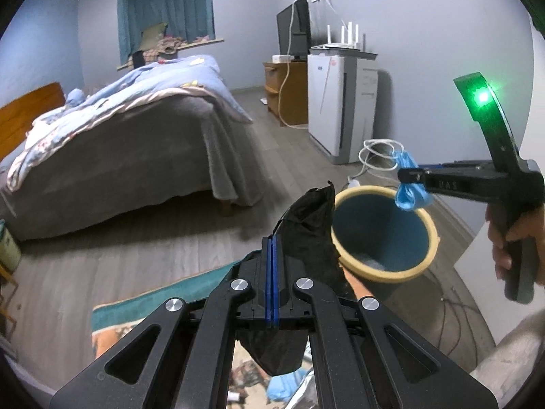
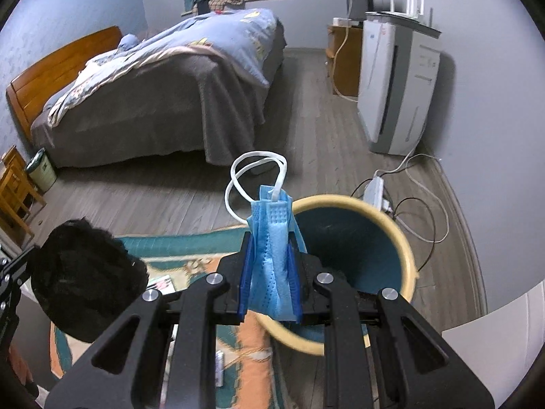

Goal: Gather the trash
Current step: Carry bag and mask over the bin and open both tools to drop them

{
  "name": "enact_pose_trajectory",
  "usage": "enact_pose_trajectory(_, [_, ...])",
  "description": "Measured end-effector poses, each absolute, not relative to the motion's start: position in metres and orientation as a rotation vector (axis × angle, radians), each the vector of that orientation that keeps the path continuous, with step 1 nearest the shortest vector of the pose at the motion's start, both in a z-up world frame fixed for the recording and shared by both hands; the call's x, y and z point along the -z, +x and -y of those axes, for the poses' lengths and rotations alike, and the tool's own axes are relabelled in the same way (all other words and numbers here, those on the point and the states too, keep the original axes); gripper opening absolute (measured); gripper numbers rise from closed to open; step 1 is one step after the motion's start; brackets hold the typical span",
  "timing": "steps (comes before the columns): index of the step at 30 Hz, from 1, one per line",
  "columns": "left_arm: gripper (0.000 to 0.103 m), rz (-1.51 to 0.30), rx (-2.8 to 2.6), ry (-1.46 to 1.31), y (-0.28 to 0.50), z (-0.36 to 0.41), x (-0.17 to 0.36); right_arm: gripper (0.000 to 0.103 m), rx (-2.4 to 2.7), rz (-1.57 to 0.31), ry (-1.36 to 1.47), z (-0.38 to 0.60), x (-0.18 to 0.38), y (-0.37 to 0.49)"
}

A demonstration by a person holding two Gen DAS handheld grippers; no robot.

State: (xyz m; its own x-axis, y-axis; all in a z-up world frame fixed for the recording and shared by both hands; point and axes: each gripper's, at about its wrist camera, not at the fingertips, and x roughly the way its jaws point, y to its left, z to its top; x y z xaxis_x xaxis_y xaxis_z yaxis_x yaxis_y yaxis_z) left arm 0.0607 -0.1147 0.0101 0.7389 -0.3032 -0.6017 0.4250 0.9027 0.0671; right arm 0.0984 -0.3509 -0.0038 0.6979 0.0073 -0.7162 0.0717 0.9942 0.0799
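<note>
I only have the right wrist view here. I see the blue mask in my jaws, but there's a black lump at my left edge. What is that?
Observer: It's a black cloth-like piece of trash, clamped in the left gripper, whose jaws are shut on it.
Operator: Is my mask over the bin yet?
Observer: In the left wrist view the blue mask hangs over the far rim of the bin.
Operator: Anything in the bin already?
Observer: Yes, something pale lies at its bottom; I cannot tell what it is.
</note>
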Motion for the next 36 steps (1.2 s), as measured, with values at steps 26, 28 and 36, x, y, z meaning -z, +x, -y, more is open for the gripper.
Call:
enact_pose_trajectory(26, [0.001,-0.676,0.583,0.242,0.127,0.262,0.017,0.018,0.186,-0.902,0.265,0.476,0.058,0.127])
enact_pose_trajectory(28, [0.001,-0.671,0.601,0.257,0.131,0.275,0.023,0.018,0.195,-0.919,0.277,0.477,0.064,0.128])
enact_pose_trajectory(36, [0.001,-0.692,0.620,0.290,0.149,0.307,0.049,0.019,0.194,-0.970,0.301,0.476,0.083,0.134])
